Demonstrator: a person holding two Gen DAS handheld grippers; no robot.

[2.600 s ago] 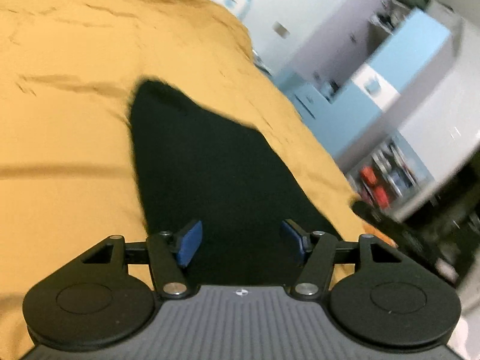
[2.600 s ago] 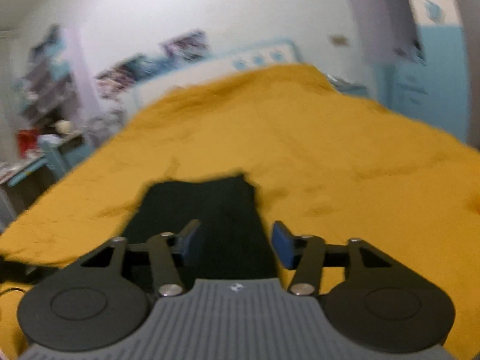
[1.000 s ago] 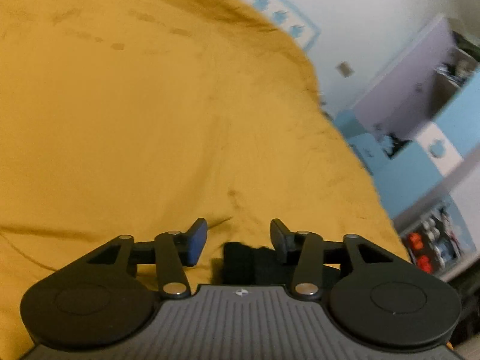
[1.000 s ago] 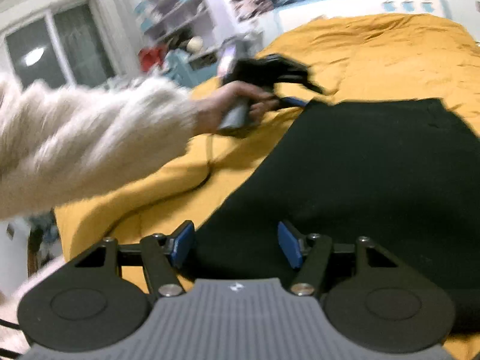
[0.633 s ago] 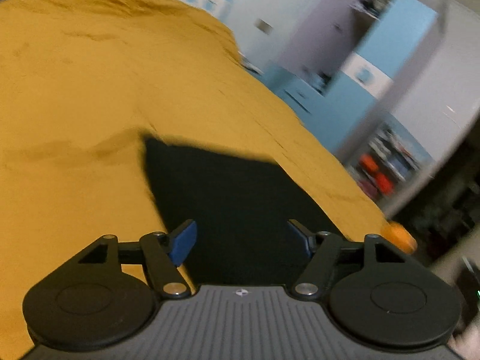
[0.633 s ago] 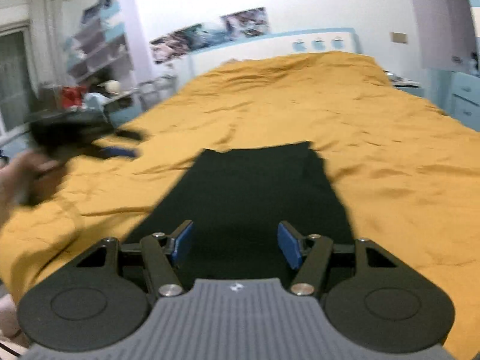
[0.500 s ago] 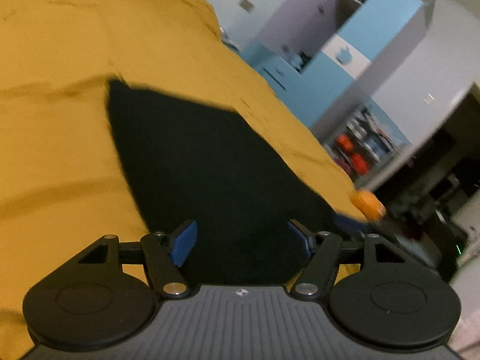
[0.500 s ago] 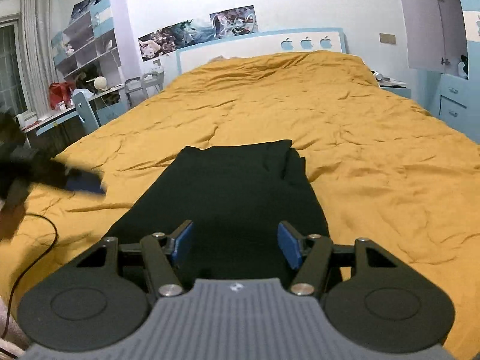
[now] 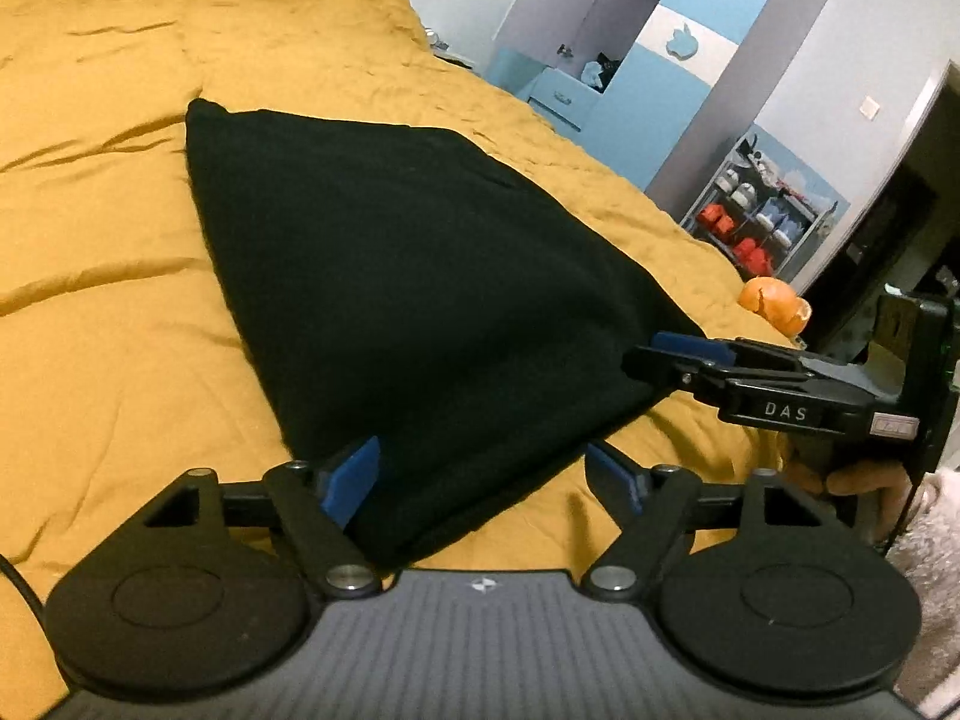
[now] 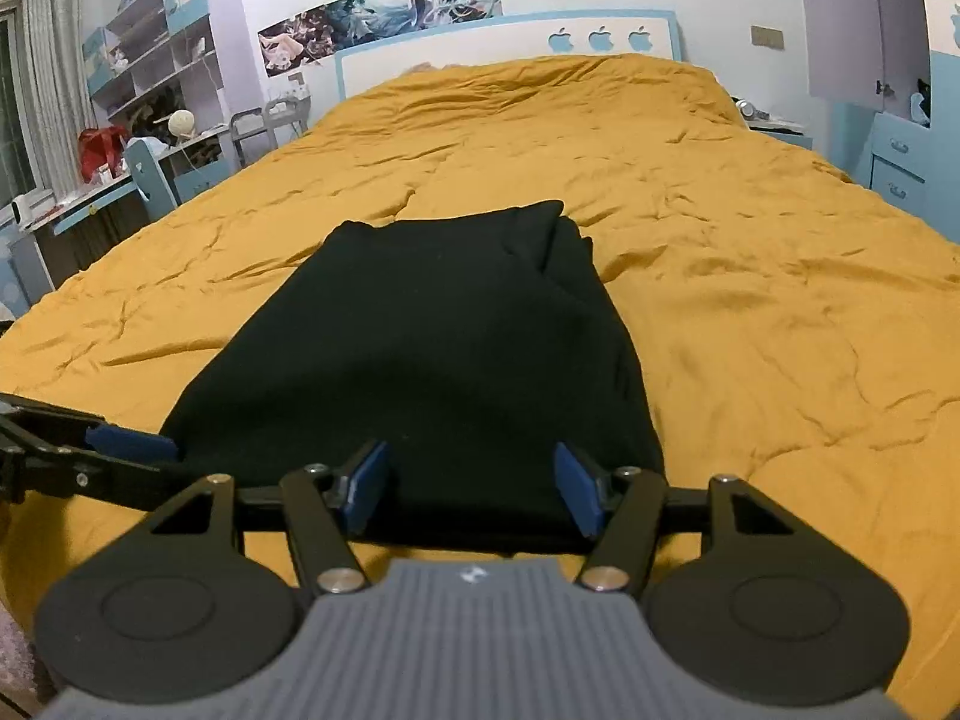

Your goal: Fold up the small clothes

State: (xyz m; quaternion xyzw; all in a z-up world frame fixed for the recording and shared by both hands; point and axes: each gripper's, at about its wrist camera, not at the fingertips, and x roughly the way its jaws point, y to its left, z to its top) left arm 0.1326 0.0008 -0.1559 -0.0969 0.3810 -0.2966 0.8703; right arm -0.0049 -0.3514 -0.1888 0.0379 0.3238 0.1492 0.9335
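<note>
A black garment [image 9: 408, 276] lies flat on the yellow bedspread [image 9: 108, 312], folded lengthwise with a fold ridge at its far right end [image 10: 558, 246]. My left gripper [image 9: 480, 480] is open at the garment's near left corner, which lies between its blue pads. My right gripper [image 10: 474, 486] is open at the garment's near edge [image 10: 456, 534]. The right gripper also shows in the left wrist view [image 9: 690, 348] at the garment's right corner. The left gripper shows in the right wrist view [image 10: 126, 441] at the left corner.
An orange object [image 9: 774, 303] sits near the bed's right edge. A blue wardrobe [image 9: 648, 60] and a shelf of red boxes [image 9: 756, 228] stand on the right. A headboard [image 10: 510, 48], desk and shelves [image 10: 144, 114] line the far and left sides.
Both grippers swung about and have settled low at the garment's near edge, one at each corner. Both stayed open.
</note>
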